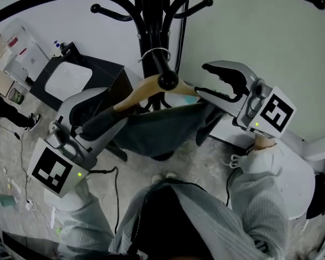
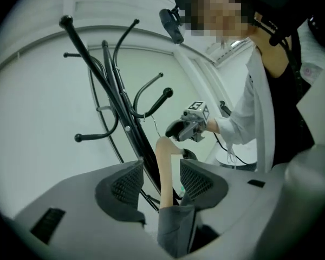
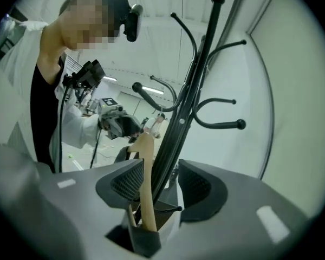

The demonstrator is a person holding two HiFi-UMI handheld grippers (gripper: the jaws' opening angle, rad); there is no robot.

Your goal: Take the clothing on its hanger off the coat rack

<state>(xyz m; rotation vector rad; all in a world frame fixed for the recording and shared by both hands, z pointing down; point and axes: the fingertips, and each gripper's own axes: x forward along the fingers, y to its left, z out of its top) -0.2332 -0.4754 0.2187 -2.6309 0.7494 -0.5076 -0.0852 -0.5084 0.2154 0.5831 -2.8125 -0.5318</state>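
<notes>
A wooden hanger [image 1: 146, 88] hangs by its wire hook [image 1: 154, 53] on a knobbed arm of the black coat rack [image 1: 149, 31], with dark grey clothing [image 1: 162, 129] draped over it. My left gripper [image 1: 100, 112] is open around the hanger's left end. Between its pads the wooden arm [image 2: 165, 167] and the grey cloth [image 2: 176, 226] show with gaps on both sides. My right gripper [image 1: 201, 81] stands open at the hanger's right end. There the hanger [image 3: 146, 188] runs close beside the left pad and well clear of the right pad. The rack's pole [image 3: 189, 91] rises just behind.
A black cabinet with a white top [image 1: 70, 77] stands left of the rack. A white round seat [image 1: 298, 183] is at the right. The rack's other curved arms [image 1: 114, 12] spread overhead. A cable [image 1: 116, 199] lies on the speckled floor, and a wall is right behind the rack.
</notes>
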